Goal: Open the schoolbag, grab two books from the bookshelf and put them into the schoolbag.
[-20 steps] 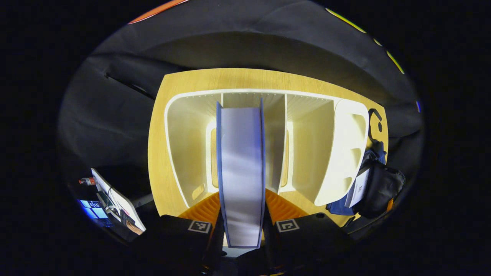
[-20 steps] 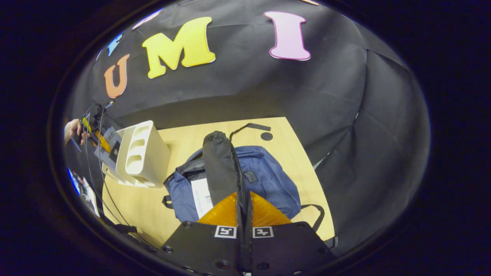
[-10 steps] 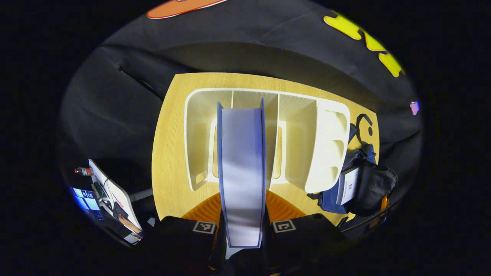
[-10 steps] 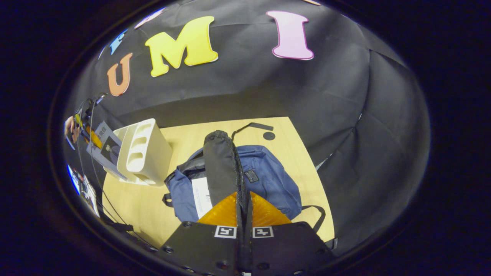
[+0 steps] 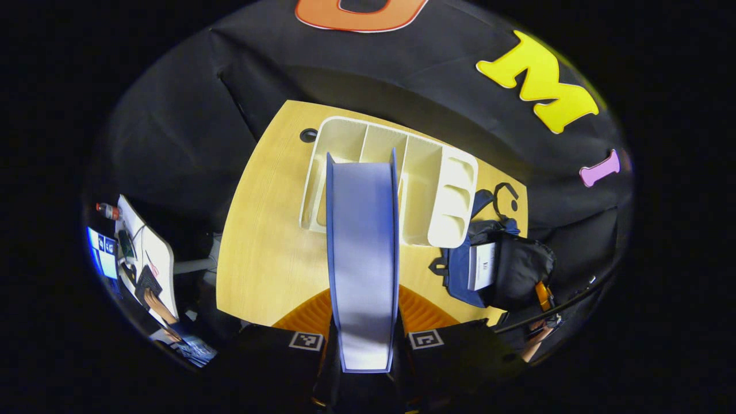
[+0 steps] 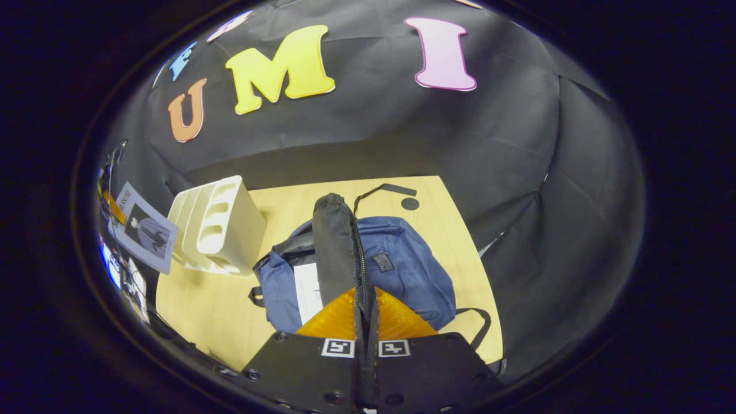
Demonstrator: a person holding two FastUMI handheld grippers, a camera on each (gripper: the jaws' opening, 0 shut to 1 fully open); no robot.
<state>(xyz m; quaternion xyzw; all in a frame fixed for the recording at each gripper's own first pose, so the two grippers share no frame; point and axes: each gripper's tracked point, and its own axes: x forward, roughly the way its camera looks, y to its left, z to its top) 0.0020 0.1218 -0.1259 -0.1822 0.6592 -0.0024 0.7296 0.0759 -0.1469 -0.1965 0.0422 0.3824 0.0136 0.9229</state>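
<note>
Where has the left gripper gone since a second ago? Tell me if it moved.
Yes. The left gripper, shut on the book, has pulled back from the white bookshelf, which looks farther off.

Two square black-and-white fiducial tags are seen on the black housing of the left gripper [image 5: 363, 345], one on each side of its centre line, with ribbed finger bases fanning out just ahead of them. On the right gripper [image 6: 365, 322], a matching pair of tags is set side by side, and round screw heads are dotted along the housing's edge below the tags.
</note>
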